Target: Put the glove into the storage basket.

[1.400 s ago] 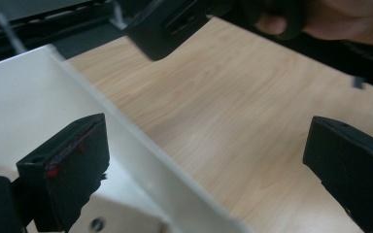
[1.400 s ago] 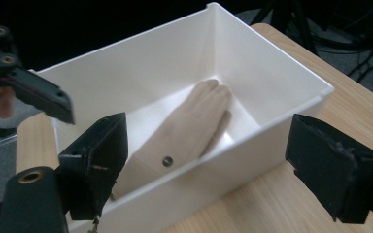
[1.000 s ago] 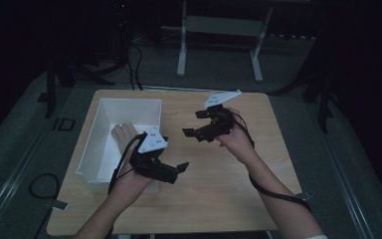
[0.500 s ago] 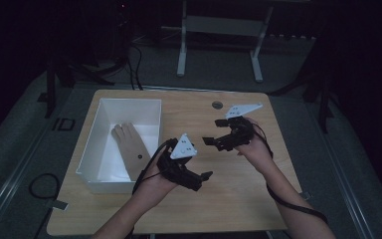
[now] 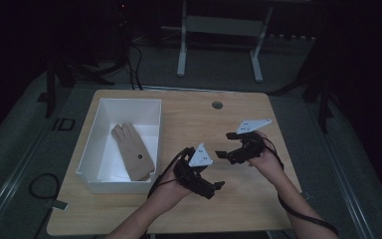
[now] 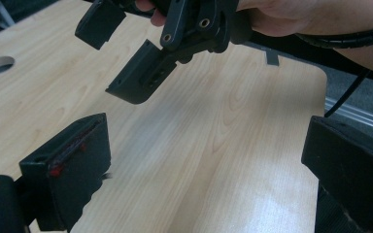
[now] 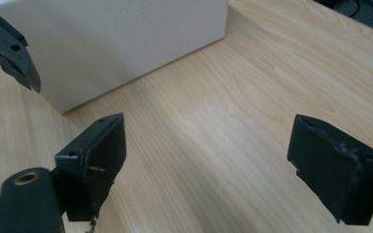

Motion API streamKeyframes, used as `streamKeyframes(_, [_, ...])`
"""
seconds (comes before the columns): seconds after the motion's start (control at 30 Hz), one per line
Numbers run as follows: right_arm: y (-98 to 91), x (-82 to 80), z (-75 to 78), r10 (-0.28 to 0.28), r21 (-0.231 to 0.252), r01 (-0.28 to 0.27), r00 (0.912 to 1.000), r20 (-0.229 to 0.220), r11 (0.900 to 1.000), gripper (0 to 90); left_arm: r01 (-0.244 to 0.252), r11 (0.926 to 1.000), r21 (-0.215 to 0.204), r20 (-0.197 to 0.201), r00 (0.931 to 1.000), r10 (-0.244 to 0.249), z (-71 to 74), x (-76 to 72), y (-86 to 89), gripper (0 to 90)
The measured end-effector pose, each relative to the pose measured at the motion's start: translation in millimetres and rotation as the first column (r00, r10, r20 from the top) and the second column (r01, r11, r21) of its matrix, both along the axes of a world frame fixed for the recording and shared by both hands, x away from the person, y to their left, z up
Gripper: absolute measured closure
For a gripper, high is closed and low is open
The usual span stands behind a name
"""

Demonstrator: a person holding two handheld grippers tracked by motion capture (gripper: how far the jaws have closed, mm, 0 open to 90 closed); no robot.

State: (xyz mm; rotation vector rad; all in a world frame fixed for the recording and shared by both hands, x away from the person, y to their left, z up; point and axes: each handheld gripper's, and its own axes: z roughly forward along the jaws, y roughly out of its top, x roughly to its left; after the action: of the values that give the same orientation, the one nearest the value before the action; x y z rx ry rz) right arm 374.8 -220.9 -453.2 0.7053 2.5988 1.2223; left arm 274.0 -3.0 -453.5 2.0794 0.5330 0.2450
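Dim room, dark floor. A light wooden table (image 5: pixel 258 199) stands in the middle, a round hole (image 5: pixel 217 105) near its far edge. Behind it, the legs of a white metal stand (image 5: pixel 219 30).

Left side of the table: a white bin (image 5: pixel 90 154) holding a tan glove (image 5: pixel 132 152), laid flat, fingers toward the far wall.

Just right of the bin, the left gripper (image 5: pixel 213 188) hovers over bare wood, jaws spread wide, nothing between them. Further right, the right gripper (image 5: pixel 222 147) is held above the table, jaws also wide apart and empty, pointing toward the bin.

The left gripper view shows wood grain, the right gripper (image 6: pixel 121 58) close ahead and the table's rounded corner. The right gripper view shows the bin's outer wall (image 7: pixel 121 39) and one tip of the left gripper (image 7: pixel 9 48); the glove is hidden there.
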Motion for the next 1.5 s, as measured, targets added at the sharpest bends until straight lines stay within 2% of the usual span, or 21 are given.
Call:
streamKeyframes(0.1, [-7.1, -2.5, -7.7, -0.002, 0.014, 0.002, 1.0000, -0.005, 0.9999, 13.9, 0.005, 1.0000, -0.001, -0.023, 0.9997, -0.005, -7.5, 2.7, -3.3, 4.2])
streamKeyframes(0.23, [-15.3, -6.4, -18.5, -0.006, 0.014, 0.007, 1.0000, -0.006, 0.9999, 13.9, 0.018, 0.9998, 0.004, -0.029, 0.9994, -0.018, -16.2, 4.2, -8.5, 4.2])
streamKeyframes(0.43, [-25.4, -9.8, -37.2, 0.010, 0.009, -0.010, 0.9999, 0.006, 0.9999, 13.9, 0.053, 0.9984, -0.022, -0.051, 0.9972, -0.054, -35.8, 9.2, -12.9, 4.2])
streamKeyframes(0.53, [-27.3, -10.9, -42.3, 0.016, 0.007, -0.016, 0.9999, 0.002, 0.9998, 13.9, 0.060, 0.9982, -0.005, -0.051, 0.9969, -0.060, -44.3, 10.0, -15.2, 4.2])
streamKeyframes(0.57, [-28.2, -11.0, -44.8, 0.011, 0.003, -0.011, 0.9999, 0.002, 0.9999, 13.9, 0.074, 0.9971, 0.017, -0.054, 0.9958, -0.073, -53.4, 10.7, -18.6, 4.2])
streamKeyframes(0.63, [-31.4, -11.5, -53.5, 0.001, -0.004, -0.001, 1.0000, -0.007, 1.0000, 13.9, 0.083, 0.9962, 0.027, -0.058, 0.9950, -0.081, -60.3, 11.3, -21.8, 4.2])
streamKeyframes(0.8, [-38.2, -13.6, -65.6, -0.010, 0.004, 0.010, 0.9999, -0.010, 0.9999, 13.7, 0.097, 0.9951, 0.022, -0.068, 0.9931, -0.095, -73.9, 12.2, -28.9, 4.2])
streamKeyframes(0.93, [-42.0, -16.4, -73.5, -0.016, -0.008, 0.016, 0.9998, -0.009, 0.9999, 13.7, 0.110, 0.9936, 0.026, -0.061, 0.9923, -0.108, -79.4, 11.2, -33.6, 4.3])
streamKeyframes(1.1, [-50.2, -21.6, -83.6, -0.022, 0.006, 0.022, 0.9997, -0.007, 0.9998, 13.8, 0.142, 0.9898, -0.003, -0.066, 0.9876, -0.142, -86.7, 8.4, -38.2, 4.2])
streamKeyframes(1.3, [-61.0, -27.6, -90.0, -0.042, 0.004, 0.042, 0.9991, 0.006, 0.9991, 13.7, 0.149, 0.9887, 0.008, -0.051, 0.9875, -0.149, -93.3, 6.0, -40.7, 4.2])
streamKeyframes(1.5, [-71.3, -32.5, -96.2, -0.051, -0.007, 0.052, 0.9986, 0.008, 0.9986, 13.7, 0.173, 0.9847, 0.021, -0.040, 0.9843, -0.172, -96.9, 2.5, -42.7, 4.2])
